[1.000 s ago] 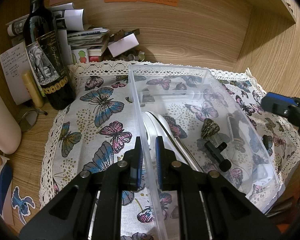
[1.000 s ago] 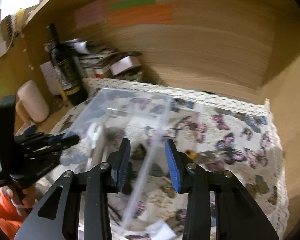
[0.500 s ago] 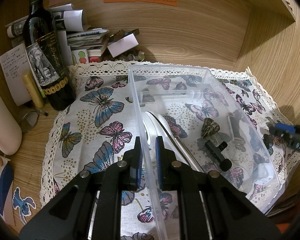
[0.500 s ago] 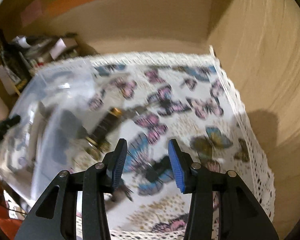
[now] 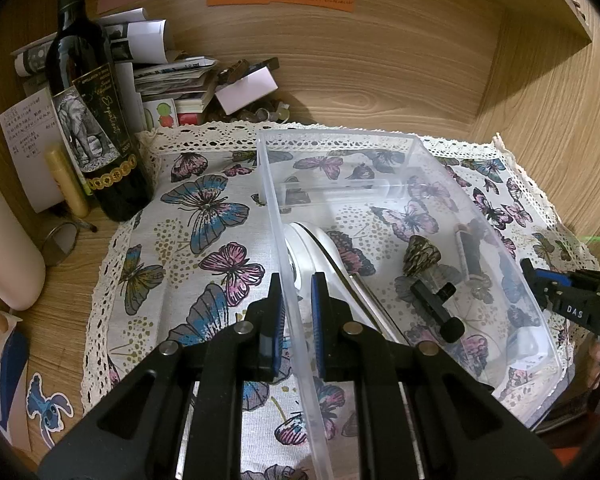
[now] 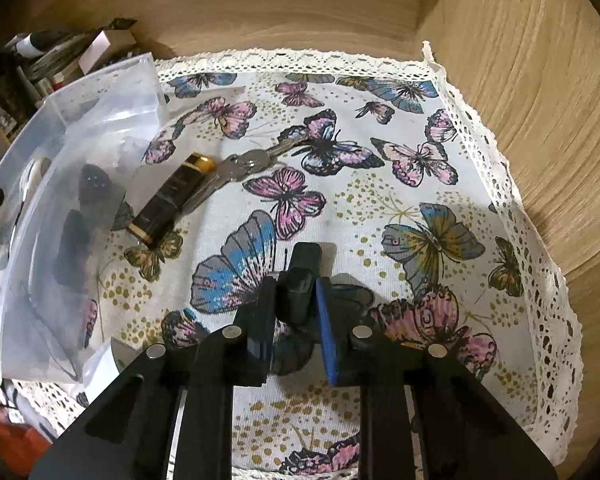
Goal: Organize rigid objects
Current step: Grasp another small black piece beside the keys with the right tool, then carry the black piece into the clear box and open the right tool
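The small black clip-like piece [image 6: 300, 280] lies on the butterfly cloth [image 6: 420, 208] directly between my right gripper [image 6: 296, 312] fingers, its long axis running straight away from me along them, so I judge closing here is the move. Those jaws stand apart around it, close to its sides. My left gripper [image 5: 296, 320] is clamped on the near wall of the clear bin [image 5: 380, 140], holding it steady just to the left. A lipstick tube [image 6: 172, 196] and keys [image 6: 248, 166] lie beside the bin.
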`<control>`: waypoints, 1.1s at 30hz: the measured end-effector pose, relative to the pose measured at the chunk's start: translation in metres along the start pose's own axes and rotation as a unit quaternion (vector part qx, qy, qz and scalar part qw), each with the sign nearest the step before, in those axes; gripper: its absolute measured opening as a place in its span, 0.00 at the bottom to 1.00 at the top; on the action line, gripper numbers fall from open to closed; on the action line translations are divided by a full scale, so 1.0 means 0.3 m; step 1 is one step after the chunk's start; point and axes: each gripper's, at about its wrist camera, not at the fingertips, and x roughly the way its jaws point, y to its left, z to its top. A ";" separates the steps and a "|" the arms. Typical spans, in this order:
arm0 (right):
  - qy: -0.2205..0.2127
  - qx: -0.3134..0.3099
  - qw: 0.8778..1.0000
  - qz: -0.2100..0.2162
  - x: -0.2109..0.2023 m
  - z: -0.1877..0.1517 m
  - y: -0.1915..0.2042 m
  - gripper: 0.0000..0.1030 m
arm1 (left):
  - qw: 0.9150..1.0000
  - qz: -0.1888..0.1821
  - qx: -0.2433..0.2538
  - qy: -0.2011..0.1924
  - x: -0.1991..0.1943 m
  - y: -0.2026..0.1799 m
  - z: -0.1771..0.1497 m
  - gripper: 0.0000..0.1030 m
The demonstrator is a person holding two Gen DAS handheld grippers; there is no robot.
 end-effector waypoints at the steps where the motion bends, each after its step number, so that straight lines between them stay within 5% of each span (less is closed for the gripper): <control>1: -0.002 0.001 1.000 0.001 -0.003 0.002 0.001 0.17 | 1.000 0.000 0.000 0.000 0.001 0.001 0.000 0.11; 20: -0.129 -0.048 0.989 0.046 -0.226 0.133 0.149 0.17 | 1.000 0.000 0.001 0.000 0.000 -0.002 -0.001 0.11; 33: -0.133 -0.105 0.980 0.108 -0.232 0.156 0.319 0.17 | 1.000 -0.001 0.001 -0.001 0.000 0.003 -0.002 0.11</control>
